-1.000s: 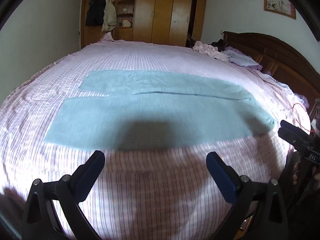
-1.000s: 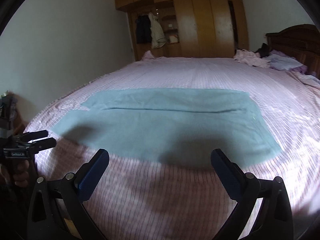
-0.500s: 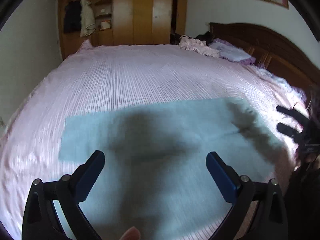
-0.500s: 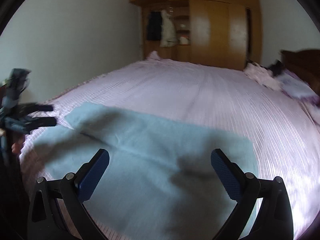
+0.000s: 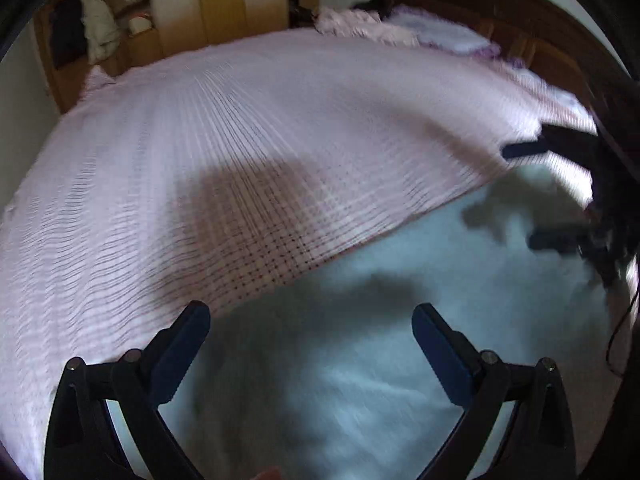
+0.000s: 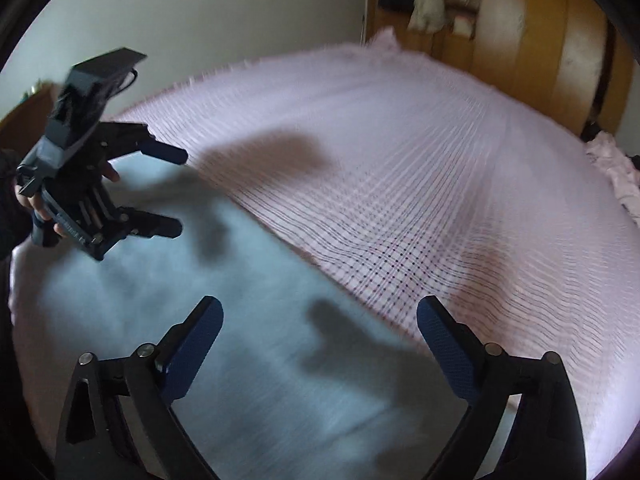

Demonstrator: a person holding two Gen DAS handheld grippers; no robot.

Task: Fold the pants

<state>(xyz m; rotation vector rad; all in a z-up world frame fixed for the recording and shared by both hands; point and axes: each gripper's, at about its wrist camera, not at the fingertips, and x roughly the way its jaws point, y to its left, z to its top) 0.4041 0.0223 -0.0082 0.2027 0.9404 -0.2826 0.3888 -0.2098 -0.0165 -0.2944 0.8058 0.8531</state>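
Note:
Light blue pants lie flat on the pink checked bedsheet, blurred by motion. My left gripper hovers open over the pants near their far edge, with nothing between its fingers. My right gripper is also over the pants; its jaws stand wide and are closing slightly, with no cloth pinched between them. Each gripper shows in the other's view: the right gripper at the right edge, and the left gripper at the left, held by a hand.
The bedsheet stretches far beyond the pants. A wooden wardrobe with hanging clothes stands behind the bed. A dark headboard with crumpled pink laundry and pillows is at the upper right.
Both grippers have swept forward over the pants, which went from mid-view to filling the lower part of each view. Both views have rolled. The grippers have come closer together.

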